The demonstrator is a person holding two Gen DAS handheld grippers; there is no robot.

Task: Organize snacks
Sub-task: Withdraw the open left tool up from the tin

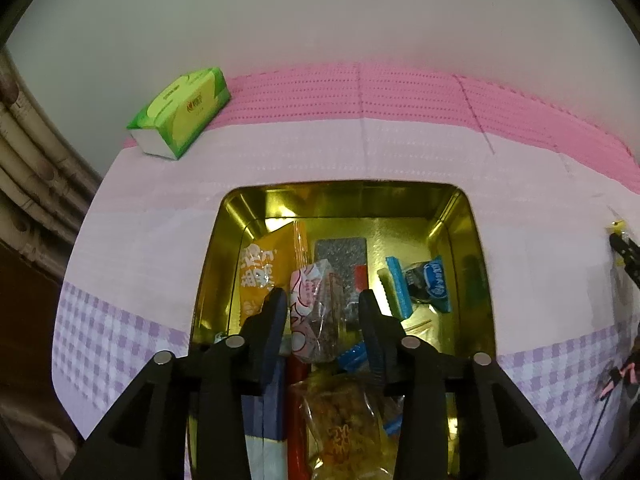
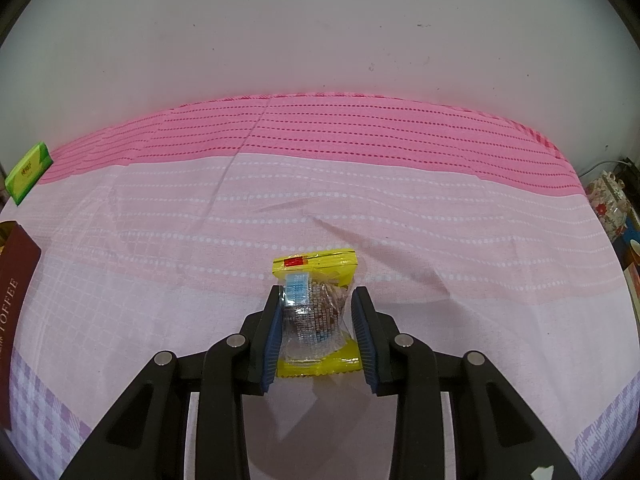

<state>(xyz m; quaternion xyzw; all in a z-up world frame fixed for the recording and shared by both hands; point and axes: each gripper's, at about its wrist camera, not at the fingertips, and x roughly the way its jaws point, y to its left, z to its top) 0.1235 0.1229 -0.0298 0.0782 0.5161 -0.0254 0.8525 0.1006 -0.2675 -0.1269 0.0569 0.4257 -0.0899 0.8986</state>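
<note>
In the left wrist view a gold tin [image 1: 468,220] holds several snacks: an orange packet [image 1: 264,268], a blue-wrapped biscuit [image 1: 430,284], a clear bag of yellow crisps [image 1: 344,420]. My left gripper [image 1: 324,300] hangs over the tin with a pink-and-white packet [image 1: 316,312] between its fingers; the left pad touches it, the right stands apart. In the right wrist view my right gripper [image 2: 316,296] holds a yellow-edged clear snack packet [image 2: 316,312] just above the pink cloth, both pads against its sides.
A green tissue pack [image 1: 180,114] lies at the cloth's back left, also seen in the right wrist view [image 2: 28,174]. A dark red toffee box [image 2: 16,304] is at the left edge. A white wall stands behind. The other gripper [image 1: 624,252] shows at the right edge.
</note>
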